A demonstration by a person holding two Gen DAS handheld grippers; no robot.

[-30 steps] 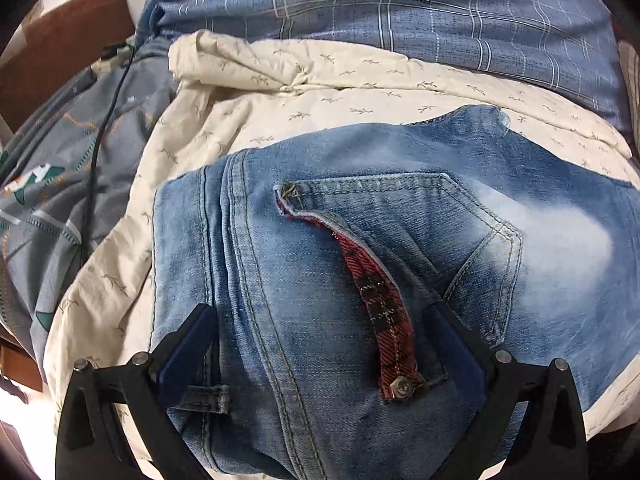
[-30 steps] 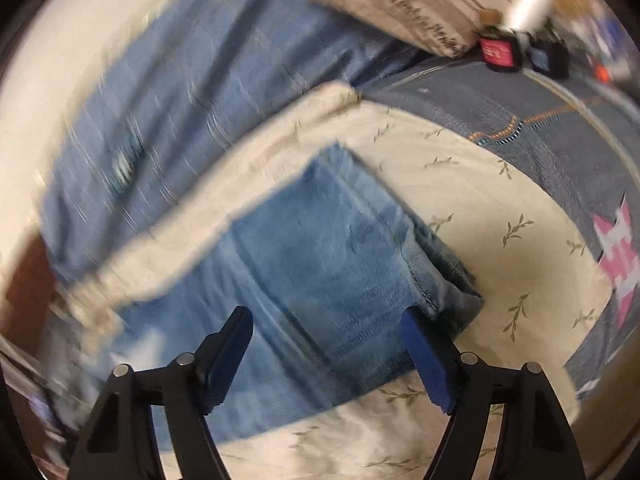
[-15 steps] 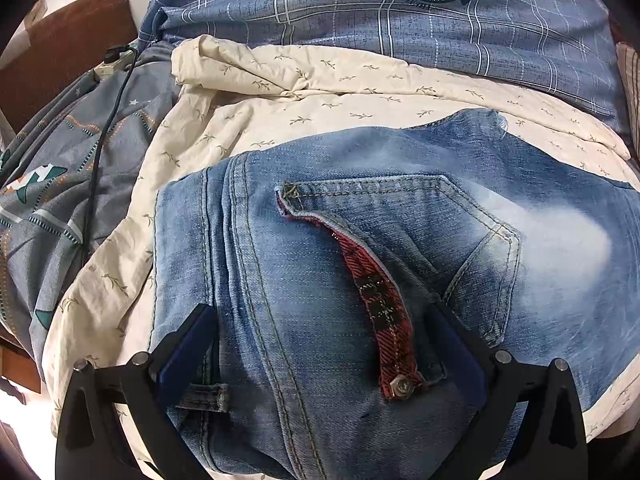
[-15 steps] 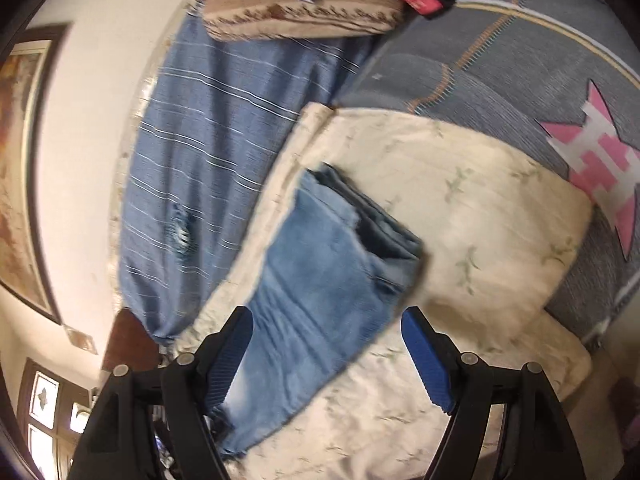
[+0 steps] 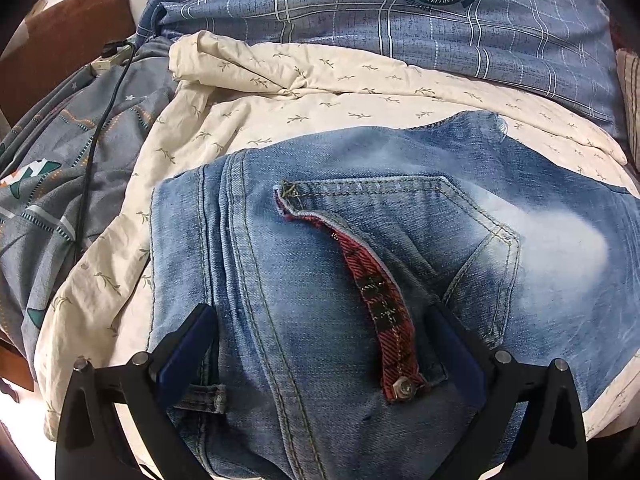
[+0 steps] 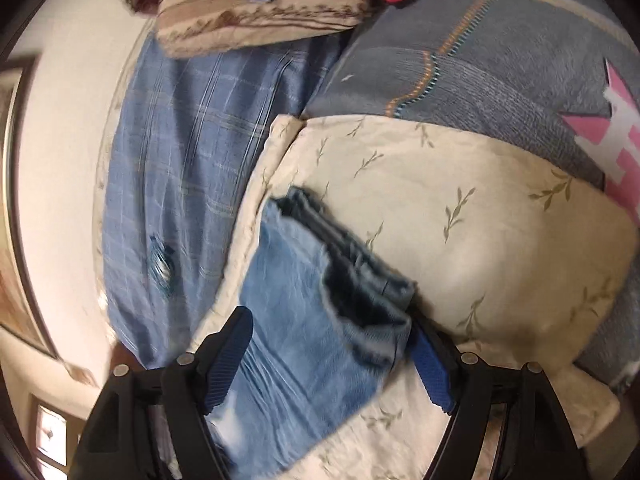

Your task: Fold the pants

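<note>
Jeans [image 5: 340,280] lie mid-frame on cream quilt [image 5: 320,92], legs apparently doubled, hems [image 6: 360,280] stacked. Left gripper [image 5: 320,344] and right gripper [image 6: 328,364] spread wide, holding nothing. Cross folds likely remain.

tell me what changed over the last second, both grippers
The right gripper swung back from the leg end of the jeans, then closed in again, open jaws straddling the hems, nothing grasped. The left gripper stayed open over the back pocket; jeans unmoved.

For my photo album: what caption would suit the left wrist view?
Open left gripper poised over the back pocket of blue jeans lying on a cream leaf-print sheet.
</note>
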